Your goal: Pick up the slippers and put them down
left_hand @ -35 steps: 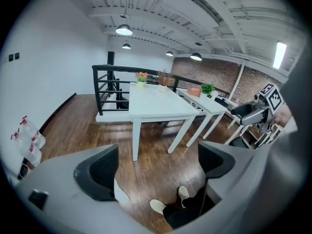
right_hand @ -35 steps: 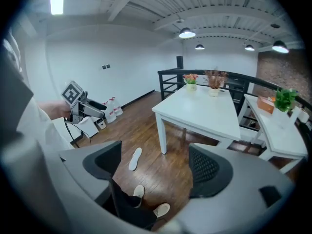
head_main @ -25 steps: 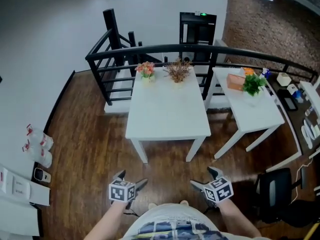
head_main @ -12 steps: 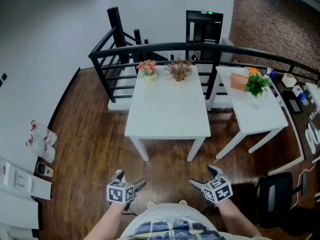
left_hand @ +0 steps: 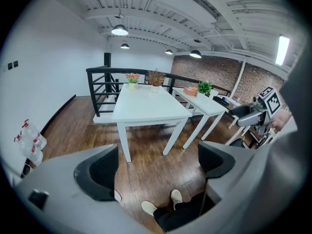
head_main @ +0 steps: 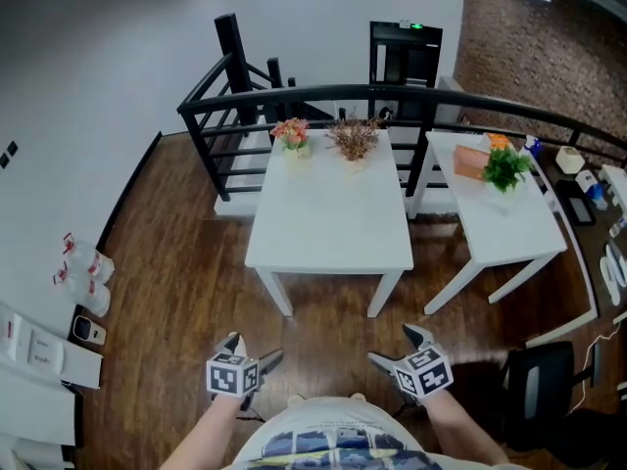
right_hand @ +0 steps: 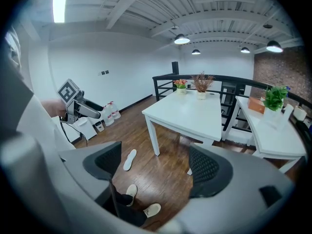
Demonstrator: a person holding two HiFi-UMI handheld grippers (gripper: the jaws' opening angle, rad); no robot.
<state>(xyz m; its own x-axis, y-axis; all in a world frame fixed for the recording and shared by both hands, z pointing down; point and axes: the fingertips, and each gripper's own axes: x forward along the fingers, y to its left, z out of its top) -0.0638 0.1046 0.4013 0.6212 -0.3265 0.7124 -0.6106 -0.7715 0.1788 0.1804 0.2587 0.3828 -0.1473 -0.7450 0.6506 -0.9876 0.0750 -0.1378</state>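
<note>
One slipper (right_hand: 129, 159) was all I could confirm: pale, flat on the wood floor (head_main: 176, 292), near the white table (head_main: 333, 213) leg, well apart from both claws.

Left gripper (left_hand: 158, 169): jaws wide apart, nothing between them but floor and the person's shoes (left_hand: 176, 196) far below. Right gripper (right_hand: 155, 165): same, spread and empty. Both were held up in front of the body, well above the floor.

Progress: not decidable from this moment. Slipper down on the floor with two empty claws fit either a slipper waiting to be grabbed or one already set back down. Nothing was in a grip.

Hard to read:
- Second slipper not confirmed. A white sliver (left_hand: 117, 195) poked out beside the left claw's left jaw, mostly covered by it; could be a slipper edge, could not tell.
- Another small white bit (right_hand: 189, 171) sat at the right claw's right jaw edge; slipper or table foot, unclear.
- Head view did not show the slipper clearly; grippers and torso blocked the floor near the feet.
</note>
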